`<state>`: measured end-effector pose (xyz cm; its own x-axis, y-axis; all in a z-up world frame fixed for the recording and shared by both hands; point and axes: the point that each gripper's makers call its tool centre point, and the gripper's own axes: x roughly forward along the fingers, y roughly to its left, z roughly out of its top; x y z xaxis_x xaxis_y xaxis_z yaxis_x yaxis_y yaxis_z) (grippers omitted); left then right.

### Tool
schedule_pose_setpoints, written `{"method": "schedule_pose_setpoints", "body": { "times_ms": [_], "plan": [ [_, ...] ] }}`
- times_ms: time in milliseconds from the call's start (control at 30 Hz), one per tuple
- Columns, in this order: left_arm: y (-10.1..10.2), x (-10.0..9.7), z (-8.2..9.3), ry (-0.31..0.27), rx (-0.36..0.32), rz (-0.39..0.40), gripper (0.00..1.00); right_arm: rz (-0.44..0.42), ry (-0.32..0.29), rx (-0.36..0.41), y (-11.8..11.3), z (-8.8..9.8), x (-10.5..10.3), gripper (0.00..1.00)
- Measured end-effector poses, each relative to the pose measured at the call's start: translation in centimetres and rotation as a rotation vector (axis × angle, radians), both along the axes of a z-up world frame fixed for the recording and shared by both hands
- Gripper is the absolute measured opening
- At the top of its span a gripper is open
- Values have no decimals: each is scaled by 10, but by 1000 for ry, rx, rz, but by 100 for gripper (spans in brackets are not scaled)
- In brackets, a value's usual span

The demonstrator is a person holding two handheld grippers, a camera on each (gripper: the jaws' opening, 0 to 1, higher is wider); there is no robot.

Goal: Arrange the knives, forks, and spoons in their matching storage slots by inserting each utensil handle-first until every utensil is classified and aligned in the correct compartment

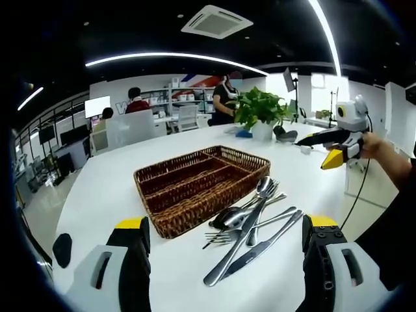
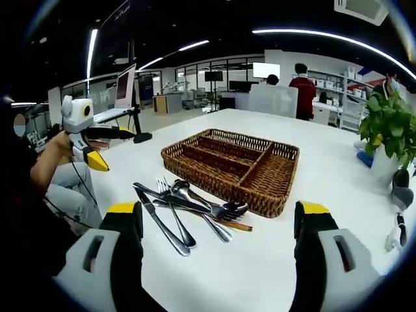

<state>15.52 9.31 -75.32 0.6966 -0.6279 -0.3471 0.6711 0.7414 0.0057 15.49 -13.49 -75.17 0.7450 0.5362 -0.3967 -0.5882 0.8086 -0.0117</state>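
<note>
Jaws of both grippers apart (empty), heaped cutlery (image 1: 250, 224) lengthwise towards the wicker tray (image 1: 195, 179) just beyond.

Handles and heads in the overlapping cutlery pile (image 1: 250, 231) — partly hidden under one another — distant shelves (image 1: 182, 97) too small
</note>
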Motion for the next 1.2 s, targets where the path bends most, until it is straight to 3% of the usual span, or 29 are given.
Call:
{"method": "schedule_pose_setpoints", "body": {
  "times_ms": [767, 1200],
  "plan": [
    [-5, 0, -12, 30, 16, -23, 98, 35, 16, -50, 3, -7, 1, 99],
    [-9, 1, -28, 78, 48, -70, 87, 54, -9, -41, 6, -2, 8, 89]
  ]
}}
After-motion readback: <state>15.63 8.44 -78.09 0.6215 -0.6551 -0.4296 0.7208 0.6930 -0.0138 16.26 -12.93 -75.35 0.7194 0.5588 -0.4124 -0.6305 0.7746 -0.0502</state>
